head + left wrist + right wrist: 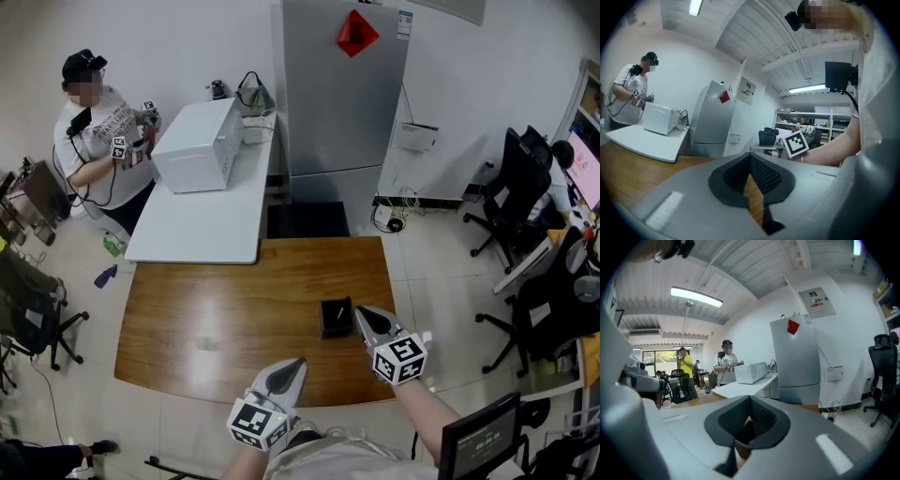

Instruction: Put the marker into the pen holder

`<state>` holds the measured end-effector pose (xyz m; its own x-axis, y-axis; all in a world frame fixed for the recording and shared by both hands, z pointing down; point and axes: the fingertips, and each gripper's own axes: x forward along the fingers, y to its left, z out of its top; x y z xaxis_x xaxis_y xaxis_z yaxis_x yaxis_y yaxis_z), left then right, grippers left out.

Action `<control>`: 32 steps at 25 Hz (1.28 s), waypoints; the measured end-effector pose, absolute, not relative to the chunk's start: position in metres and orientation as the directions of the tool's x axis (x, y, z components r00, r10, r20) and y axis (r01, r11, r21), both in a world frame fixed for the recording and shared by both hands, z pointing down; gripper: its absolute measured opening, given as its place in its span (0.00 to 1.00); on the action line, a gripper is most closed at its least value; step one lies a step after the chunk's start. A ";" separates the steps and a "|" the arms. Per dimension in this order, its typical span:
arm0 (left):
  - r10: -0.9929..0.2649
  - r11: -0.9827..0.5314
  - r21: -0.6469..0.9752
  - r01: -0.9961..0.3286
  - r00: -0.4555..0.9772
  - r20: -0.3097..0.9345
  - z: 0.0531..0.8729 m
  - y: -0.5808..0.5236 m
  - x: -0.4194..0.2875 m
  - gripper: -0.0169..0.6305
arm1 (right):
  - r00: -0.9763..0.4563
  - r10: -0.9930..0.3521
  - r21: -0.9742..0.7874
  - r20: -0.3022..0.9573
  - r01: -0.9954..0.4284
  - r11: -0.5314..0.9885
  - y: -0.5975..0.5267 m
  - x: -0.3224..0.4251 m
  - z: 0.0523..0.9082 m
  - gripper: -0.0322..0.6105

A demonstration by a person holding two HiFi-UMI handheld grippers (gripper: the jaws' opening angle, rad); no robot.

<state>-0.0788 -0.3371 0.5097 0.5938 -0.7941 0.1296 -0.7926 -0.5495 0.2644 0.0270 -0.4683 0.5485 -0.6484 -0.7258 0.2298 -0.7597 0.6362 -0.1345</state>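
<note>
A black square pen holder [336,317] stands on the wooden table [216,319], right of its middle. A thin pale stick, apparently the marker [340,310], leans inside it. My right gripper [360,312] hovers just right of the holder with its tips beside the rim; in the right gripper view its jaws [749,420] are shut with nothing between them. My left gripper [300,362] sits at the table's near edge, below and left of the holder. Its jaws [751,176] meet, also empty, and the wood shows through the narrow seam.
A white table [202,230] carrying a white box-shaped appliance [197,145] butts against the wooden table's far side, with a grey fridge [342,94] behind it. A person [98,131] holding grippers stands at the back left. Office chairs [514,183] and a monitor [478,436] stand at the right.
</note>
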 end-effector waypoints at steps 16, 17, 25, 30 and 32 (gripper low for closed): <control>-0.804 -0.556 0.225 -0.800 0.586 0.095 0.493 -0.332 -0.071 0.05 | -0.702 -0.708 -0.058 0.074 -0.712 0.700 -0.341 0.035 0.471 0.05; -0.805 -0.558 0.222 -0.800 0.587 0.090 0.491 -0.331 -0.070 0.05 | -0.704 -0.706 -0.062 0.070 -0.710 0.702 -0.339 0.034 0.470 0.05; -0.800 -0.585 0.152 -0.797 0.598 0.056 0.469 -0.308 -0.056 0.05 | -0.714 -0.699 -0.082 0.041 -0.700 0.710 -0.321 0.038 0.461 0.05; -0.822 -0.555 0.167 -0.815 0.568 0.041 0.461 -0.290 -0.047 0.05 | -0.718 -0.695 -0.086 0.043 -0.695 0.714 -0.299 0.051 0.463 0.05; -0.827 -0.546 0.168 -0.821 0.560 0.047 0.464 -0.280 -0.042 0.05 | -0.724 -0.688 -0.081 0.044 -0.689 0.720 -0.289 0.058 0.464 0.05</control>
<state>-0.0417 -0.2805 0.4638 0.5601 -0.8271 0.0471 -0.8207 -0.5463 0.1676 0.0582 -0.2888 0.4639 -0.7242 -0.6882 0.0437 -0.6892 0.7201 -0.0808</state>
